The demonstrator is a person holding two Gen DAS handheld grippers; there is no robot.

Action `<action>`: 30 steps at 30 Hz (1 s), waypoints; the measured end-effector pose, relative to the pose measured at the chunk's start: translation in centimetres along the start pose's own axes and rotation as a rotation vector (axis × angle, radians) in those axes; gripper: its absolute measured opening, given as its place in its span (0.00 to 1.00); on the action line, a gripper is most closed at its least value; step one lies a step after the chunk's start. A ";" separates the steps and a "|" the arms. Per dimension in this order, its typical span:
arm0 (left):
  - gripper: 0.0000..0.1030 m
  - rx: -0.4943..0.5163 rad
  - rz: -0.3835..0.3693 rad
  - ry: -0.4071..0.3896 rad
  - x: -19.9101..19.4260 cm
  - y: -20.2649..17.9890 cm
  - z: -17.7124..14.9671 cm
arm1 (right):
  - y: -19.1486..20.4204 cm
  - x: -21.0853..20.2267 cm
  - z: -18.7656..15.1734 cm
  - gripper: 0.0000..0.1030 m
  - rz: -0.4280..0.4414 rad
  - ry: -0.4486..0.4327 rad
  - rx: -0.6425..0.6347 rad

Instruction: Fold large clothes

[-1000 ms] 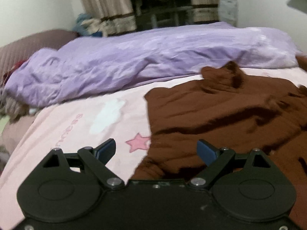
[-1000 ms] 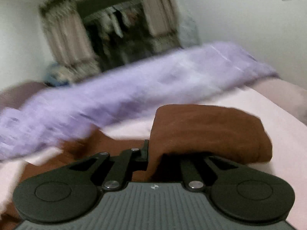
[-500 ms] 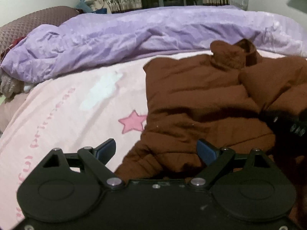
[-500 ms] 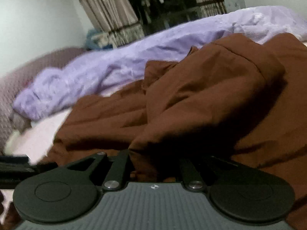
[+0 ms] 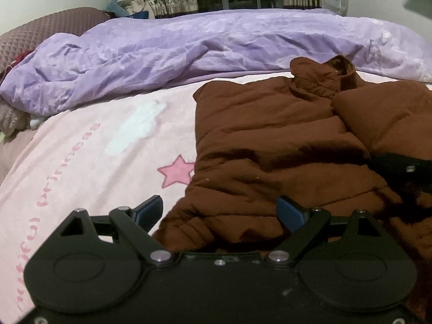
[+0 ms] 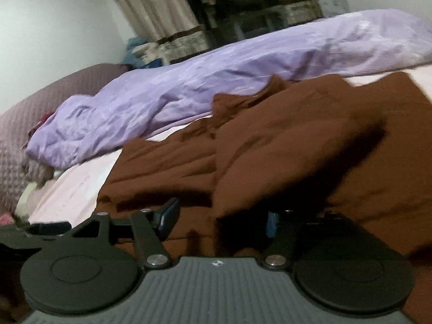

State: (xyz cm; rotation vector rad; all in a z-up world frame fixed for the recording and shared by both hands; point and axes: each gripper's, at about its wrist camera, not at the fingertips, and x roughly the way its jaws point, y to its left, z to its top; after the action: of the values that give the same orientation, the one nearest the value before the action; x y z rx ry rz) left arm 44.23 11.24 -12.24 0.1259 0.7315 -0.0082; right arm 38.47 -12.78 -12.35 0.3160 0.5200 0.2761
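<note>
My right gripper (image 6: 218, 220) jaws opening, a fold of the brown jacket (image 5: 270, 145) still between them, pads no longer pressing. My left gripper (image 5: 220, 212) spread wide, hovering over the jacket's near hem, holding nothing. Jacket lies flat on the pink bed sheet (image 5: 94, 148), toward the bed's right side, collar pointing at the far edge. Purple duvet (image 5: 202, 46) bunched along that far edge, just beyond the collar.
</note>
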 end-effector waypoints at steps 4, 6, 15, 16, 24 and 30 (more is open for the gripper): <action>0.90 0.012 -0.005 -0.003 -0.5 -0.5 -0.2 | -0.3 -2.5 0.1 0.73 -0.113 0.011 -0.037; 0.91 0.020 -0.011 -0.009 -0.9 -0.7 -0.2 | -1.0 -4.1 0.2 0.73 -0.145 -0.025 -0.027; 0.91 0.042 -0.013 -0.028 -1.7 -0.4 -0.5 | -4.0 0.5 4.0 0.80 -0.186 -0.035 0.114; 0.90 0.049 -0.015 -0.032 -1.6 -0.3 -0.6 | -3.9 1.1 3.9 0.62 -0.180 -0.040 0.107; 0.91 0.013 -0.009 -0.016 0.3 3.0 -0.3 | 3.1 -0.6 2.9 0.09 -0.045 -0.276 -0.056; 0.93 -0.042 -0.041 0.004 1.3 5.2 -0.8 | 9.4 3.7 0.7 0.09 0.071 -0.235 -0.130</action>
State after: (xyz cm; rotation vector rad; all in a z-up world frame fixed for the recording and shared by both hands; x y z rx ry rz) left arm 44.93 16.54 -13.09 0.0710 0.7375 -0.0321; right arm 40.28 -3.10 -9.98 0.2365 0.2584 0.3358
